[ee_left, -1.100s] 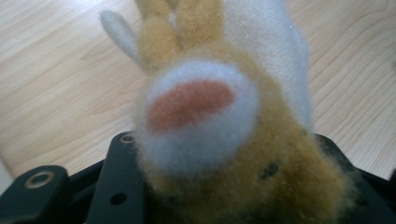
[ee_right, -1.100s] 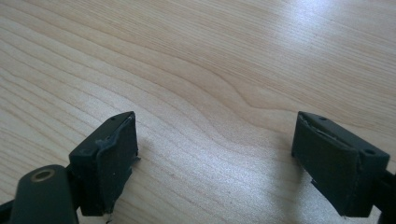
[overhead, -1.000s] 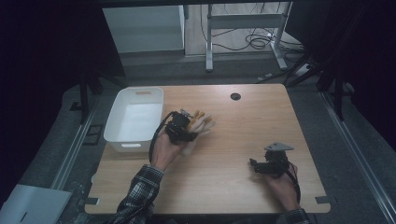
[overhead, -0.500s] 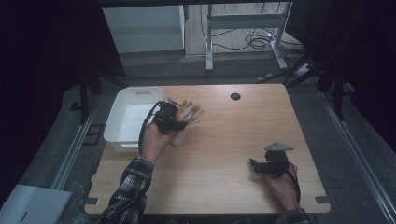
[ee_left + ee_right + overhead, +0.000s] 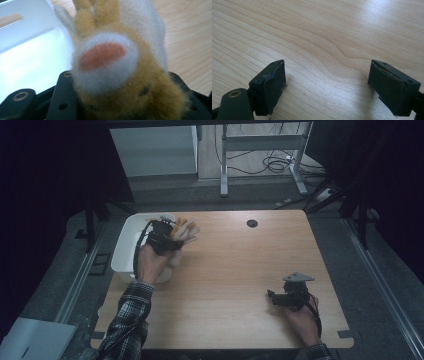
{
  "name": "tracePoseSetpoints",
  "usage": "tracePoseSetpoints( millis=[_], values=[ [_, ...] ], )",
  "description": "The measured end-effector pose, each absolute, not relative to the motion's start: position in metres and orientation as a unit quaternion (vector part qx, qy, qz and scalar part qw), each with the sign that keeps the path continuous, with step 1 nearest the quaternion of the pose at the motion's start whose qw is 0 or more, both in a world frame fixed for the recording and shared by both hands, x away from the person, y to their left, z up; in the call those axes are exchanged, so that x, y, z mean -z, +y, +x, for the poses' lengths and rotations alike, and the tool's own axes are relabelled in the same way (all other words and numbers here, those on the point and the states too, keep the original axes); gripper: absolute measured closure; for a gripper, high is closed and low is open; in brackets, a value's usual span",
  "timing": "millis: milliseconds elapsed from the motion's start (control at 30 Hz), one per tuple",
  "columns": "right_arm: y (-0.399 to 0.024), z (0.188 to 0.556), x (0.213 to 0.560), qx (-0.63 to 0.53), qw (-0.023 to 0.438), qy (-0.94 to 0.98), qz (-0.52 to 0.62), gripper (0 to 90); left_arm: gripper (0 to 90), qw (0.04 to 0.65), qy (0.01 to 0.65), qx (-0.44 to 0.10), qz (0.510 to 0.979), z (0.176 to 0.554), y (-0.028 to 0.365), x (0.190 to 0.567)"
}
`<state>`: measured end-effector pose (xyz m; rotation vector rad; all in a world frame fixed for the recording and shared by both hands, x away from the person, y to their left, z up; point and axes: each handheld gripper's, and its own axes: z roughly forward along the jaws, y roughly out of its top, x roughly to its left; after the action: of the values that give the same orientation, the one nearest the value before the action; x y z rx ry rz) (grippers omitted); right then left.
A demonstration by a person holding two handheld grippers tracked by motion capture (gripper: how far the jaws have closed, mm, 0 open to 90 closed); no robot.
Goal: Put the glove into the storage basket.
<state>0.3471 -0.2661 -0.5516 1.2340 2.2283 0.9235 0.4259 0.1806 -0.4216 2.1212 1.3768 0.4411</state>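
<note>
A tan and white plush toy is clamped in my left gripper, held in the air at the right rim of the white bin. In the left gripper view the plush toy covers both jaws, its white muzzle and orange patch facing the camera, with the white bin to the left behind it. My right gripper rests low over the wooden table at the front right. The right gripper is open, jaws wide apart, with bare wood between them.
A round black cable hole sits near the table's far edge. Beyond the table stand a white cabinet and a metal desk frame with cables on the floor. A pale flat object lies on the floor at front left.
My left gripper has carried the plush toy leftward and away, from the table's middle-left to the bin's right rim. The right gripper has stayed where it was.
</note>
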Motion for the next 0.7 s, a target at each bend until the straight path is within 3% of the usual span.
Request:
tracePoseSetpoints(
  millis=[700],
  values=[
    [-0.266, 0.347, 0.552, -0.333, 0.214, 0.803, 0.446, 14.8, 54.7, 0.263, 0.583, -0.193, 0.744, 0.435, 0.252, 0.425]
  ],
)
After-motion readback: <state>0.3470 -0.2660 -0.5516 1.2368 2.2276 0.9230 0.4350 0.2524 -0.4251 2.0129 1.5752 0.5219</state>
